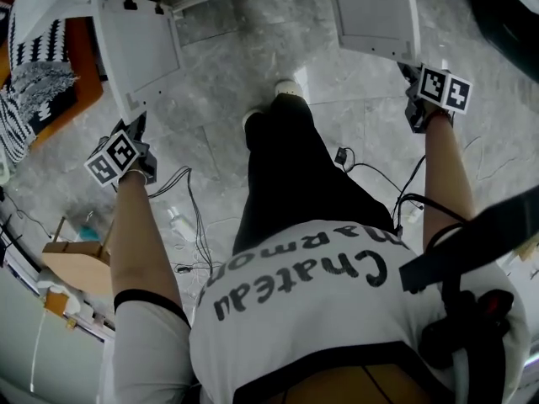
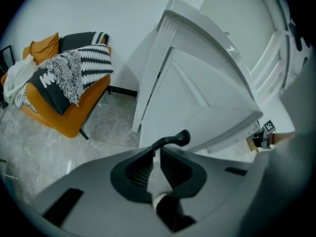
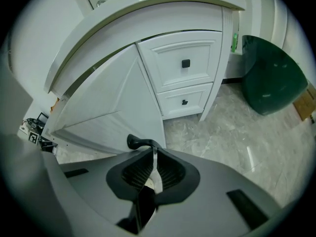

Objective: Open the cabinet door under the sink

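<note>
White panelled left door [image 2: 197, 100] and right door [image 3: 108, 102], ajar above veined grey floor [image 3: 222, 132]. Left gripper [image 2: 157, 151] fingers clamped on curved black left handle [image 2: 174, 139]; right gripper [image 3: 152, 152] fingers clamped on right handle [image 3: 137, 142].

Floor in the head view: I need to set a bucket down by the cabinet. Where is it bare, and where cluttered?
Bare: the marble floor between the left door and right door, ahead of the shoes. Crowded: cables and a bottle toward the view's lower left; another cable at the right.
</note>
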### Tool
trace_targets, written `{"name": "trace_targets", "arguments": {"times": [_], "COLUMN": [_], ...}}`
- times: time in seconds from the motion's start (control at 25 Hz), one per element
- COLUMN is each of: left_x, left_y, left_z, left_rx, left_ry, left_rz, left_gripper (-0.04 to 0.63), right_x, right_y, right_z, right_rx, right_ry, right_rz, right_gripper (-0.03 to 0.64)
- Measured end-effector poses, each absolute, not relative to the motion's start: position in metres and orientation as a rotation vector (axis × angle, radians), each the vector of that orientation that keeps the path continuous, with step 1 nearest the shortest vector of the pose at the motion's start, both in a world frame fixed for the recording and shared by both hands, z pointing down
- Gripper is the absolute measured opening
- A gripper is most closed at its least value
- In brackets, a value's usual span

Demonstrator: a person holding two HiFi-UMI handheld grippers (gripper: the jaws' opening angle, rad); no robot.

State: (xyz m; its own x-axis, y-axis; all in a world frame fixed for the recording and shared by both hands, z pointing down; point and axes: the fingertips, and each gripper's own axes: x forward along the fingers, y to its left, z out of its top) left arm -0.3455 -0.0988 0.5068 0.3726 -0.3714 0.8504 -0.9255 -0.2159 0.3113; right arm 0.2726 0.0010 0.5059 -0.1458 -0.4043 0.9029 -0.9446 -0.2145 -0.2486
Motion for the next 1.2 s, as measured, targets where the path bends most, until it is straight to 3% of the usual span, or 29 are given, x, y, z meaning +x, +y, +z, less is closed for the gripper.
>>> {"name": "trace_targets", "arguments": {"times": [0.44,0.76,0.96,1.2], "left_x": [-0.384,-0.398,-0.358,-0.239], "left_y": [-0.097,-0.117,-0.150,-0.146], "left_z": [0.476,0.393,0.303,0.186], "left_rx": [1.698,1.854,2.102,2.503], "left_ry": [-1.207,-1.267,-1.280,-1.007], "left_rz": [0.780,0.652,0.482,0.253], "left_gripper": [0.043,0.037,0.034,0.032], "right_x": [0.299,0.312,0.281,0.202], "right_y": [-0.005,-0.020,-0.056,-0.101], "right_z": [0.476,0.394,0.316,0.209], "right_rx": [1.694,1.811,1.870,1.866], "right_ry": [-1.424,-1.489,-1.725,-2.179], "right_rz": [1.296,1.136,0.972,0.777], "right_gripper": [0.029,0.012,0.012,0.012]}}
